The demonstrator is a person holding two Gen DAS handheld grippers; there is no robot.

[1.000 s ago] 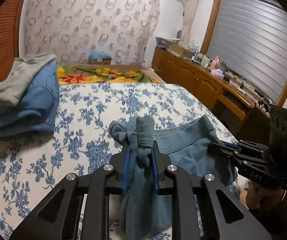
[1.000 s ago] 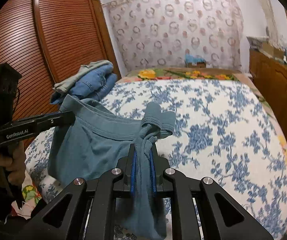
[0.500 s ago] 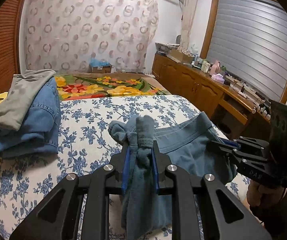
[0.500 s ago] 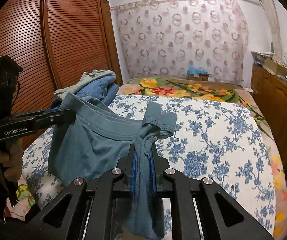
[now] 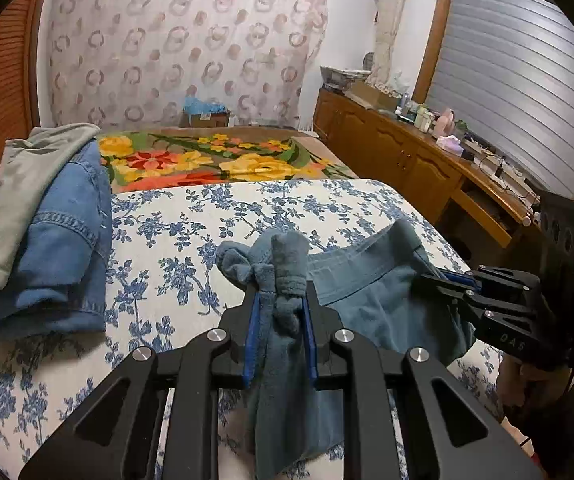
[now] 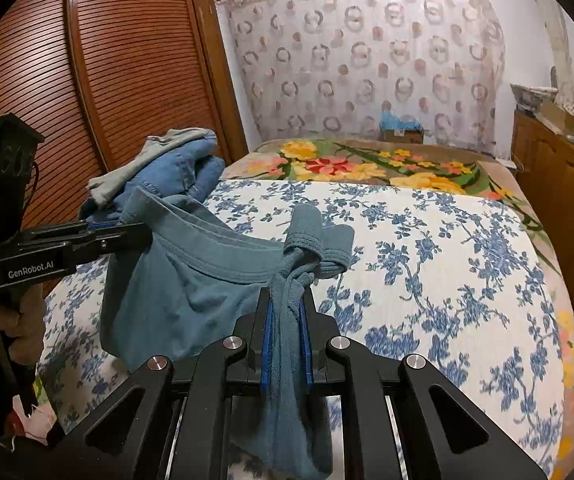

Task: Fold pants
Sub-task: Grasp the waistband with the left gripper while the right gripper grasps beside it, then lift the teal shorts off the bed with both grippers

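Note:
Teal pants [image 5: 371, 300] hang stretched by the waistband between my two grippers, above the near end of a bed. My left gripper [image 5: 279, 300] is shut on a bunched end of the waistband, cloth spilling over its blue pads. My right gripper [image 6: 287, 300] is shut on the other bunched end. In the left wrist view the right gripper [image 5: 439, 280] shows at the right, clamped on the cloth. In the right wrist view the left gripper [image 6: 127, 230] shows at the left, gripping the teal pants [image 6: 191, 280]. The legs hang down out of sight.
The bed carries a blue-flowered white sheet [image 5: 191, 240] and a bright floral blanket [image 5: 215, 160] farther back. A pile of blue denim and grey clothes [image 5: 35, 232] lies at its left. Wooden cabinets [image 5: 407, 160] run along the right, a slatted wardrobe [image 6: 107, 80] along the left.
Both grippers have drawn back from the bed together with the pants; more of the floral blanket and far wall shows. The grips have not changed.

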